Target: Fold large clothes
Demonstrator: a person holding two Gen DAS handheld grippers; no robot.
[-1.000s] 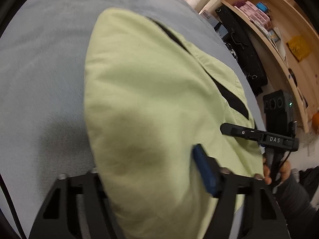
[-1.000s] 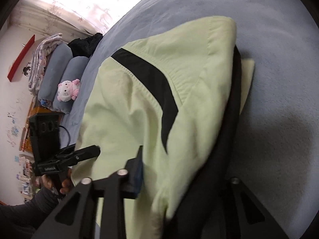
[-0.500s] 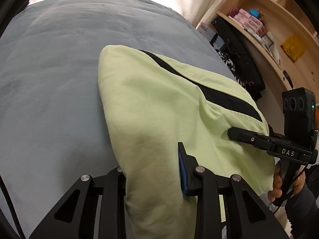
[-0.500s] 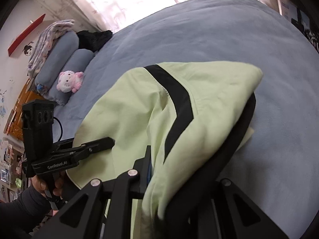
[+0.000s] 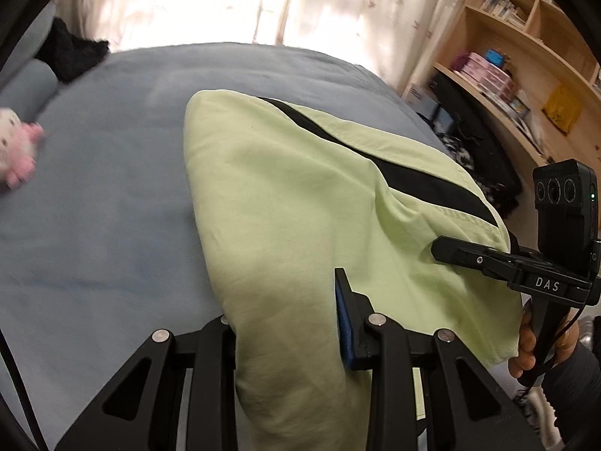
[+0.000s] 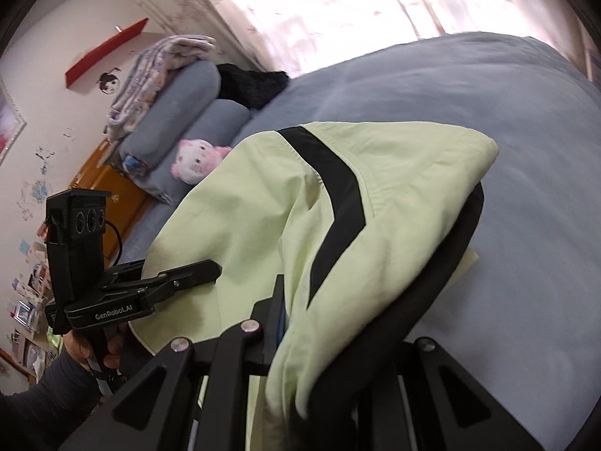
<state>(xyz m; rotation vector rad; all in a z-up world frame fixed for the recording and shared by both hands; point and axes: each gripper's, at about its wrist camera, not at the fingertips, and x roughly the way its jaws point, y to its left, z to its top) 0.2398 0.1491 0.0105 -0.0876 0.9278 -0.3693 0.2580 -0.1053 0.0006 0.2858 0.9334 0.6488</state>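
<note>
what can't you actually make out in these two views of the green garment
- Left wrist view: left gripper's left finger, buried under the green garment.
- Right wrist view: right gripper's pads, wrapped in the garment's folds.
- Both views: the garment's near end, cut off by the bottom edge.
- Left wrist view: plush toy, blurred and cut by the left edge.
- Bookshelf items: too small to identify.

The pale green garment (image 5: 300, 203) is matt woven cloth (black band stitched in), lying on the bed cover (image 5: 112, 225), a soft, faintly napped grey fabric.
</note>
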